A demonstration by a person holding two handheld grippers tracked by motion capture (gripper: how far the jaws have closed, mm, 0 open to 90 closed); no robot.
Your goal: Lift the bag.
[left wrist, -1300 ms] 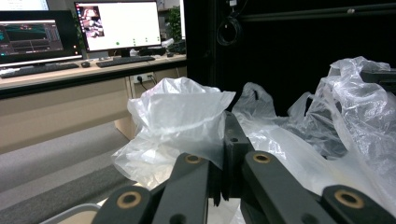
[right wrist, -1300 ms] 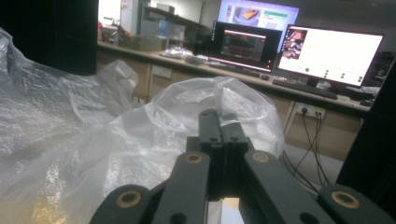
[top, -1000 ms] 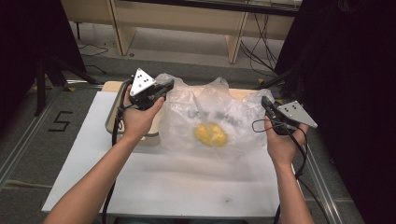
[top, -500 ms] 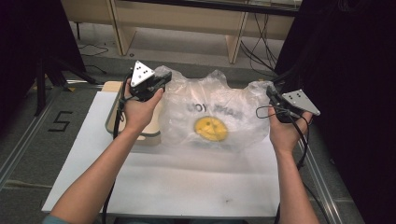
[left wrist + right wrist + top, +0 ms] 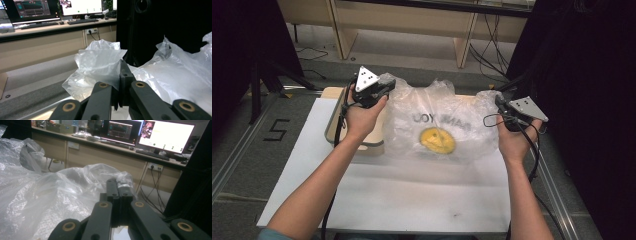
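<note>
Two corners of the plastic bag (image 5: 442, 125) are pinched in my claws, and since a second ago it has been drawn out flatter and wider across the white table (image 5: 412, 200), so I judge the spreading nearly done. It lies at mid-table, clear and crinkly, mirrored lettering and a yellow disc (image 5: 438, 140) showing through, its left edge over a wooden tray (image 5: 362, 145) at nine o'clock. My left gripper (image 5: 384, 86) clamps the ten o'clock corner; my right gripper (image 5: 498, 100) clamps the two o'clock corner.
</note>
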